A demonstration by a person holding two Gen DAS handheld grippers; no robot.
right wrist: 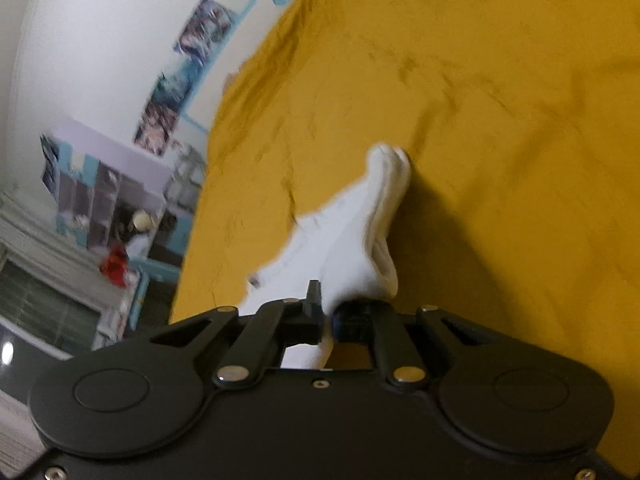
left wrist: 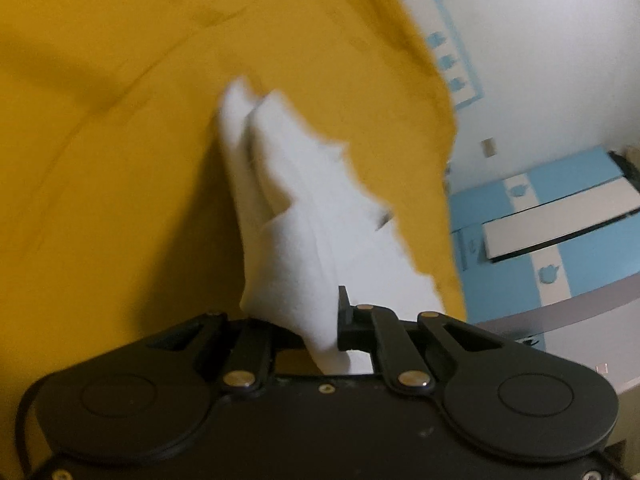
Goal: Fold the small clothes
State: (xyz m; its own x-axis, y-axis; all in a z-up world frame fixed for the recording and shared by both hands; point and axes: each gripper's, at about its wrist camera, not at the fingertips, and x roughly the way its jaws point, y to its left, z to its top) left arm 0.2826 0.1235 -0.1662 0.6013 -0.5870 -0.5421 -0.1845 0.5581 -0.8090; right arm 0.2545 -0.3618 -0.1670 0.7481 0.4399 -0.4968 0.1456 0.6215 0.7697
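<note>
A small white garment (left wrist: 296,216), sock-like and doubled over, hangs lifted over a mustard-yellow bed cover (left wrist: 120,120). My left gripper (left wrist: 324,320) is shut on one end of it; the cloth covers the left finger. In the right wrist view the same white garment (right wrist: 344,232) runs away from my right gripper (right wrist: 326,316), which is shut on its near end. Its far tip (right wrist: 390,160) touches or nearly touches the yellow cover (right wrist: 500,120). Both views are motion-blurred.
The yellow cover's edge drops off at the right in the left wrist view, beside a blue and white floor mat (left wrist: 560,220) and a white wall (left wrist: 540,40). The right wrist view shows posters (right wrist: 180,80), a cubby shelf (right wrist: 100,192) and a red object (right wrist: 114,266) at the left.
</note>
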